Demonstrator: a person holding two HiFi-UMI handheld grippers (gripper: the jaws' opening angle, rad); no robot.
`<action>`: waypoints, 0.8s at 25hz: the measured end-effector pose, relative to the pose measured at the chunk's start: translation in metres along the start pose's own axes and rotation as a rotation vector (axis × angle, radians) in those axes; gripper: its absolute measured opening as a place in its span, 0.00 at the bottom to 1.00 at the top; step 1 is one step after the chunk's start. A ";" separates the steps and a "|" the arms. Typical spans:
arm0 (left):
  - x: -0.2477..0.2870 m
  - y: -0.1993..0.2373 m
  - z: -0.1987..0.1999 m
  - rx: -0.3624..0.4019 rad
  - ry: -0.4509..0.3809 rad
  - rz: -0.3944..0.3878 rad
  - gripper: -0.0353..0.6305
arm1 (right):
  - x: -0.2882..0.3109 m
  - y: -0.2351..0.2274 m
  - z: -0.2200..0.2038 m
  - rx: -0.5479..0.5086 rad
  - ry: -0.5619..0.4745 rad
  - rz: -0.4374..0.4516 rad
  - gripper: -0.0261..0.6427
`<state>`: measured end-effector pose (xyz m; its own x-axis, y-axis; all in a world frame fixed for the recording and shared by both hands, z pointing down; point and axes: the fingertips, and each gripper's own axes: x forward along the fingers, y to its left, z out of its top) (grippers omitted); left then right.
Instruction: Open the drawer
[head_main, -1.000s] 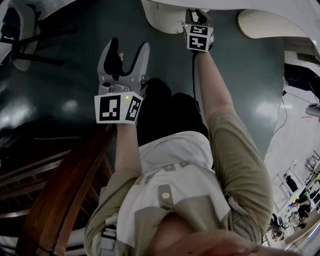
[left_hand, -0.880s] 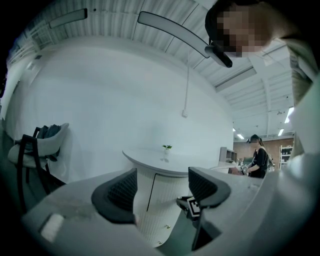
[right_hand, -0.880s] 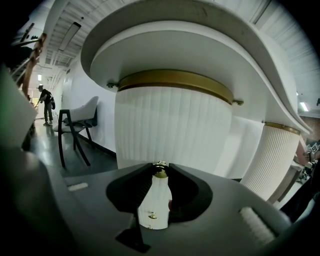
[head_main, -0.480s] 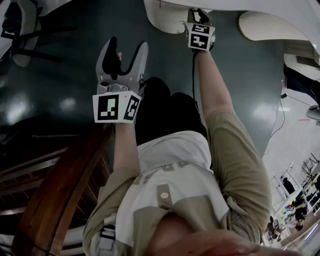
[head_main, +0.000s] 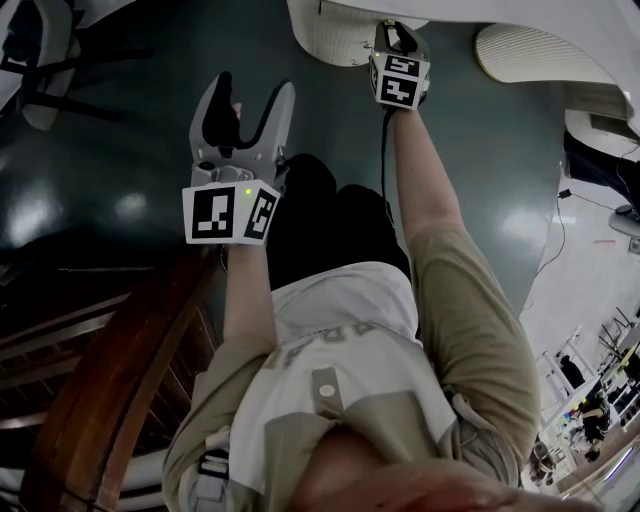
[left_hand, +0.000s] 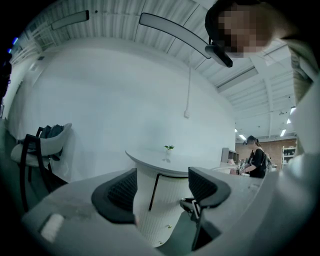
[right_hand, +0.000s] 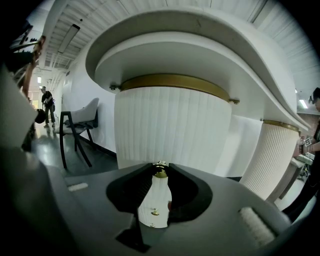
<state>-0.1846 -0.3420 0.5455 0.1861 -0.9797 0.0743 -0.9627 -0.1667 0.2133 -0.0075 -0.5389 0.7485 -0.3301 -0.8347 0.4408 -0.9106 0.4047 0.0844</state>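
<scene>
the right gripper (head_main: 398, 38) is stretched out ahead against a white ribbed pedestal (head_main: 335, 35) under a curved counter. from the head view its fingertips are lost against the pedestal and only the marker cube shows clearly. in the right gripper view the fingers stand narrow, pinched at their tips on a small gold knob (right_hand: 160, 171). the knob sits on the drawer (right_hand: 167, 145), which is part of the ribbed white front. the drawer's edges cannot be made out in this view, so it is unclear how far out it stands. the pedestal's foot is hidden behind the gripper body.

the left gripper (head_main: 245, 100) is held out level over the dark floor (head_main: 120, 150), well to the left of the pedestal. its fingers are wide apart with nothing between them. in the left gripper view they frame the pedestal in the distance, where a dark vertical line (left_hand: 154, 190) runs down the front. what that line is cannot be told.

a chair (right_hand: 80, 125) stands by the wall, and dark wooden furniture (head_main: 120, 370) is cut off at the head view's lower left.
</scene>
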 end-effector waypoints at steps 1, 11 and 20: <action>0.000 0.000 0.000 0.000 0.001 0.000 0.54 | -0.004 0.000 -0.002 -0.001 -0.004 0.002 0.19; -0.008 -0.020 0.006 0.002 0.009 -0.014 0.54 | -0.042 0.004 -0.021 -0.018 -0.001 0.025 0.19; -0.027 -0.042 0.035 0.021 -0.011 -0.024 0.54 | -0.070 0.006 -0.036 -0.007 0.036 0.046 0.19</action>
<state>-0.1564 -0.3129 0.5009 0.2074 -0.9765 0.0584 -0.9619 -0.1927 0.1940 0.0194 -0.4647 0.7501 -0.3626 -0.8009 0.4765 -0.8925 0.4456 0.0697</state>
